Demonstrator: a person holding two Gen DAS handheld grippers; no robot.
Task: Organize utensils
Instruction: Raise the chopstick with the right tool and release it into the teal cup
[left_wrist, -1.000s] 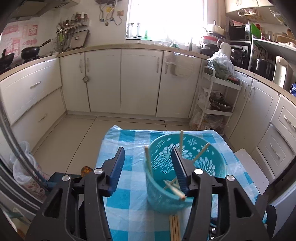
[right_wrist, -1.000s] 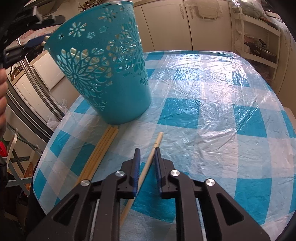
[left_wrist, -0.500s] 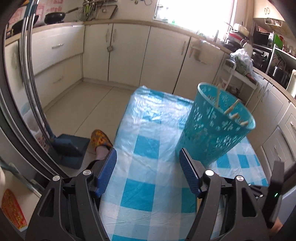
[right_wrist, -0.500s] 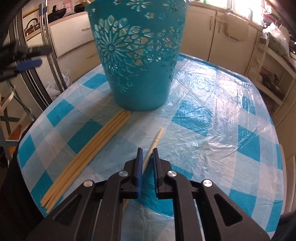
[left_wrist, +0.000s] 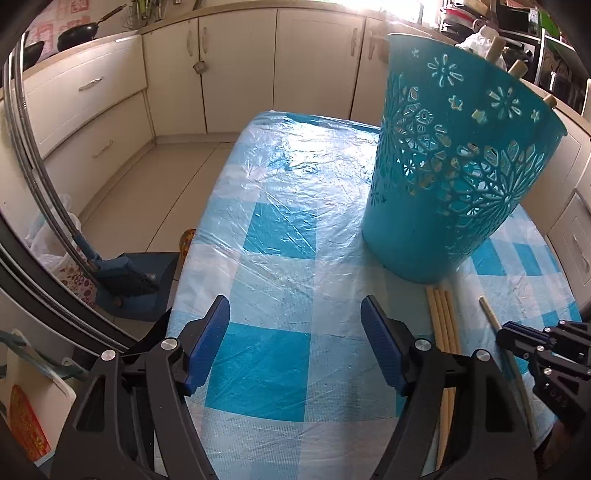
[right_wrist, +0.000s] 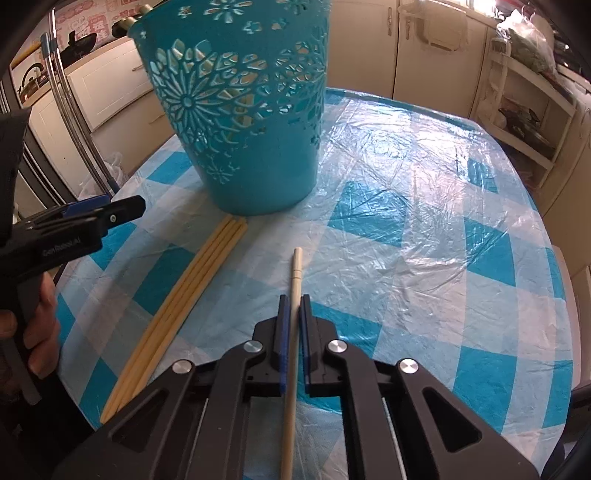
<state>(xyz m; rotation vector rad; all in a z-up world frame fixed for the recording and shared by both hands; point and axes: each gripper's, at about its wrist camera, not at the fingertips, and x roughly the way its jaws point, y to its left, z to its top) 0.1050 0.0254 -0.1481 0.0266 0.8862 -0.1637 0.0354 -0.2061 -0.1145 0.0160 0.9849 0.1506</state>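
Down comes my left claw (left_wrist: 295, 334), jaws opening over bare bench (left_wrist: 280, 206). Right claw (right_wrist: 291, 314) has pinched the lone chopstick (right_wrist: 296, 269) beside the basket (right_wrist: 251, 110).

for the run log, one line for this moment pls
right gripper shut on single chopstick | left gripper opening, empty | basket upright
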